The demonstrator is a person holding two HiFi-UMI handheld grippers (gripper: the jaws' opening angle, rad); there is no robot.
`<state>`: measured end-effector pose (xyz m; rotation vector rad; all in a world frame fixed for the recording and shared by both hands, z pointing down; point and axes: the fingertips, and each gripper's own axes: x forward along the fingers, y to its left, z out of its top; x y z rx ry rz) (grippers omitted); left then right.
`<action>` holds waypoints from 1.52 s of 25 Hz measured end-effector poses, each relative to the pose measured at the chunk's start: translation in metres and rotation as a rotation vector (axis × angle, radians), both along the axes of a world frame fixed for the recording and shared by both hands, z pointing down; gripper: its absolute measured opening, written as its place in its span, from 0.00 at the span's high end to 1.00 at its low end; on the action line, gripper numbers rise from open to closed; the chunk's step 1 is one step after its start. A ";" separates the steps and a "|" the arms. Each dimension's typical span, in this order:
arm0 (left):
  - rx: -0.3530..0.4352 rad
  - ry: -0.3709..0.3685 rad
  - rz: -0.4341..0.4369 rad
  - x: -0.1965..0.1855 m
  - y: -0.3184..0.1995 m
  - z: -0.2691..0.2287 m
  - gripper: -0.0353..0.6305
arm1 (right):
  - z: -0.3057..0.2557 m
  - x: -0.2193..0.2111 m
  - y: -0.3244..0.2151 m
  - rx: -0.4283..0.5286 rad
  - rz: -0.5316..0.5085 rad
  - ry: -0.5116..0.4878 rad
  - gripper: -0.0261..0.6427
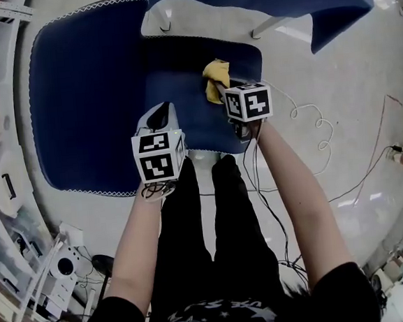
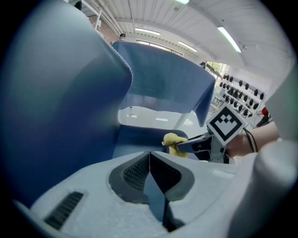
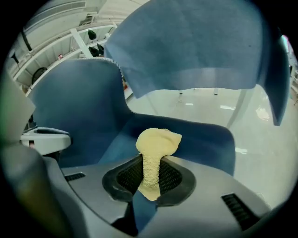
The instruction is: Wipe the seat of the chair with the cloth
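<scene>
The cloth (image 3: 156, 144) is clamped in the right gripper's (image 3: 150, 174) fingers over the seat (image 1: 183, 109). The left gripper's (image 2: 150, 172) fingers are together, empty. The cloth should be pressed flat and drawn in overlapping strokes.

A crumpled yellow cloth (image 1: 216, 77), pinched in the right gripper's (image 3: 150, 174) jaws, hangs over the dark blue chair seat (image 1: 178, 89).

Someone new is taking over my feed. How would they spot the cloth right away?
Find the big blue chair at the head view's upper left, then its darker seat. The cloth is the small crumpled yellow bundle over that seat, pinched in the right gripper, the only yellow thing among all the blue.
</scene>
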<state>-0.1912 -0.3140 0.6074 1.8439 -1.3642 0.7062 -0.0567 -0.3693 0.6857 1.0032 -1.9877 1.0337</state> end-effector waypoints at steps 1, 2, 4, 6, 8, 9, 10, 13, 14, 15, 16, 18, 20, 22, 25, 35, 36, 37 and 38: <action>-0.003 0.000 -0.006 -0.004 0.001 0.001 0.92 | 0.000 -0.018 0.003 -0.002 -0.031 -0.016 0.86; -0.004 0.000 -0.012 -0.008 0.001 0.003 0.92 | 0.000 -0.034 0.006 -0.002 -0.058 -0.031 0.86; -0.008 0.000 -0.028 -0.018 0.002 0.005 0.92 | 0.002 -0.065 0.012 -0.006 -0.093 -0.065 0.86; -0.012 0.003 -0.046 -0.027 0.003 0.008 0.92 | 0.004 -0.091 0.017 -0.018 -0.109 -0.106 0.86; -0.013 0.003 -0.053 -0.033 0.002 0.009 0.92 | 0.007 -0.112 0.018 -0.019 -0.125 -0.132 0.86; -0.012 0.001 -0.053 -0.036 0.002 0.010 0.92 | 0.009 -0.120 0.017 -0.016 -0.138 -0.138 0.86; -0.011 -0.003 -0.053 -0.038 0.002 0.010 0.92 | 0.011 -0.128 0.016 -0.014 -0.155 -0.143 0.86; -0.015 -0.009 -0.049 -0.041 0.003 0.013 0.92 | 0.013 -0.149 0.013 -0.016 -0.197 -0.169 0.86; -0.019 -0.006 -0.049 -0.041 0.004 0.014 0.92 | 0.014 -0.155 0.013 -0.020 -0.207 -0.180 0.86; -0.022 -0.003 -0.050 -0.041 0.005 0.015 0.92 | 0.014 -0.160 0.013 -0.026 -0.217 -0.191 0.86; -0.026 0.000 -0.050 -0.041 0.006 0.016 0.92 | 0.016 -0.166 0.014 -0.033 -0.227 -0.197 0.86; -0.029 0.008 -0.050 -0.040 0.007 0.018 0.92 | 0.021 -0.173 0.017 -0.048 -0.255 -0.190 0.86; -0.032 0.010 -0.039 -0.038 0.010 0.020 0.92 | 0.026 -0.175 0.022 -0.054 -0.285 -0.162 0.86; -0.036 0.006 -0.025 -0.037 0.012 0.022 0.92 | 0.029 -0.172 0.023 -0.046 -0.296 -0.122 0.86; -0.041 -0.003 -0.013 -0.035 0.012 0.024 0.92 | 0.035 -0.152 0.019 -0.040 -0.262 -0.061 0.86; -0.044 -0.025 0.040 -0.009 0.016 0.019 0.92 | 0.042 -0.055 0.019 -0.071 -0.061 -0.015 0.86; -0.044 -0.027 0.047 -0.004 0.016 0.019 0.92 | 0.042 -0.043 0.019 -0.073 -0.046 -0.006 0.86; -0.045 -0.028 0.055 0.001 0.016 0.019 0.92 | 0.042 -0.031 0.020 -0.075 -0.029 0.002 0.86; -0.046 -0.030 0.065 0.007 0.017 0.019 0.92 | 0.042 -0.018 0.022 -0.077 -0.013 0.010 0.86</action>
